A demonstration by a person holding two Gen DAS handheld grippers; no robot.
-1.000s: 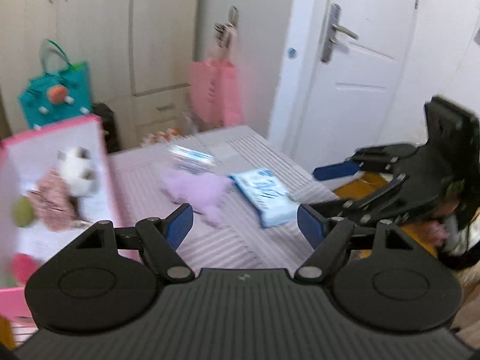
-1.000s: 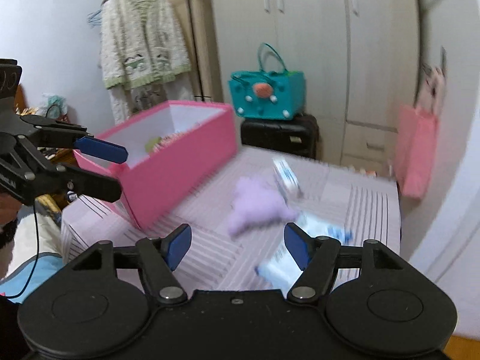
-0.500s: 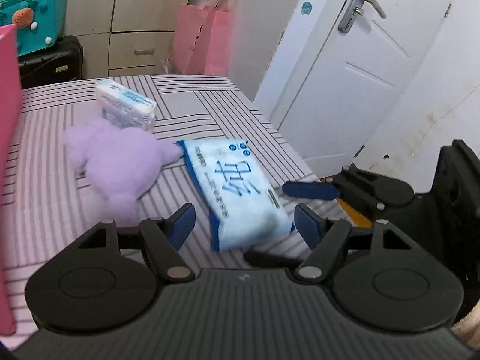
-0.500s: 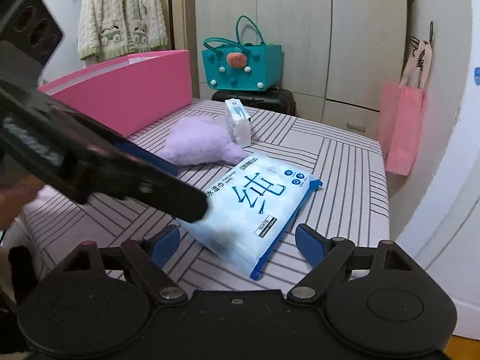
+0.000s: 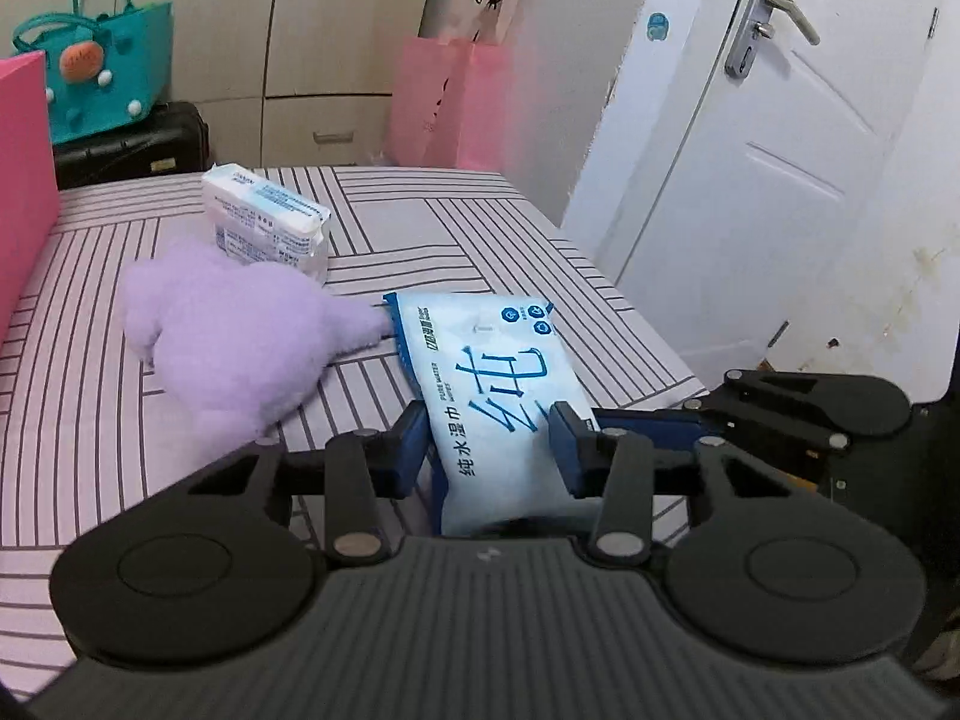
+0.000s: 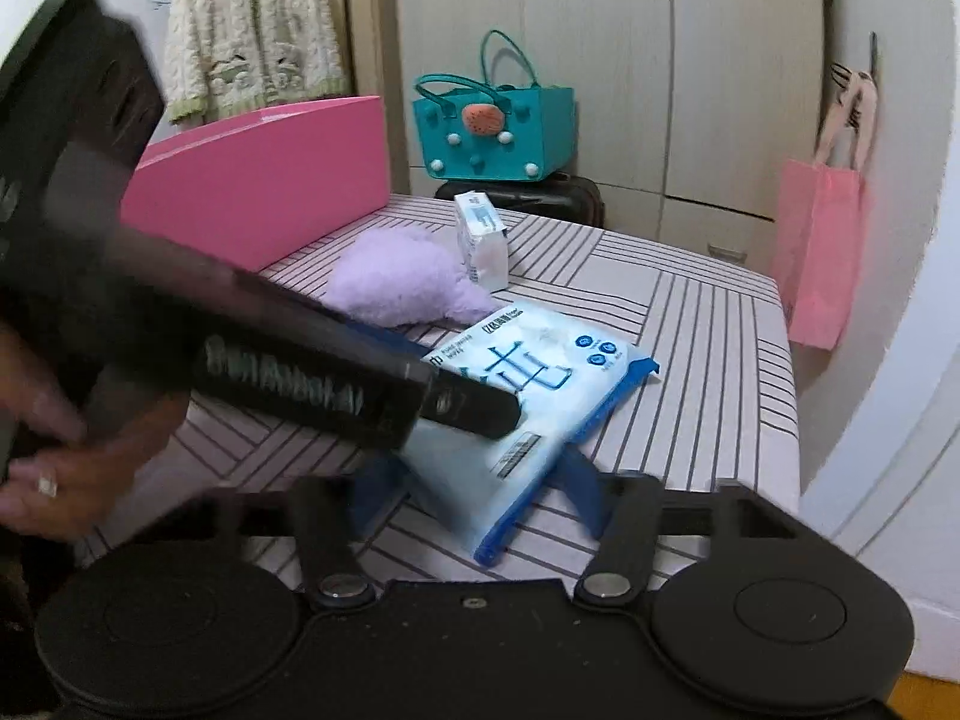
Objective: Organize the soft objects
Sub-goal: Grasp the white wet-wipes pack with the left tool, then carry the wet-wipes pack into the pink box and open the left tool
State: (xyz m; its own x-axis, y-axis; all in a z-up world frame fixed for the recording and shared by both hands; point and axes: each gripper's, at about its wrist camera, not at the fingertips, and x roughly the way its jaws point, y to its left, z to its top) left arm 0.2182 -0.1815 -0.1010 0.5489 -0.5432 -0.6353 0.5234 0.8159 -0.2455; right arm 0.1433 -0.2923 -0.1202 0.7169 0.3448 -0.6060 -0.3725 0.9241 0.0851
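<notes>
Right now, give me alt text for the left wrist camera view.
The left gripper straddles a blue-and-white wet wipes pack on a striped table, fingers pressing its sides. Behind lie a purple plush toy and a tissue pack.
</notes>
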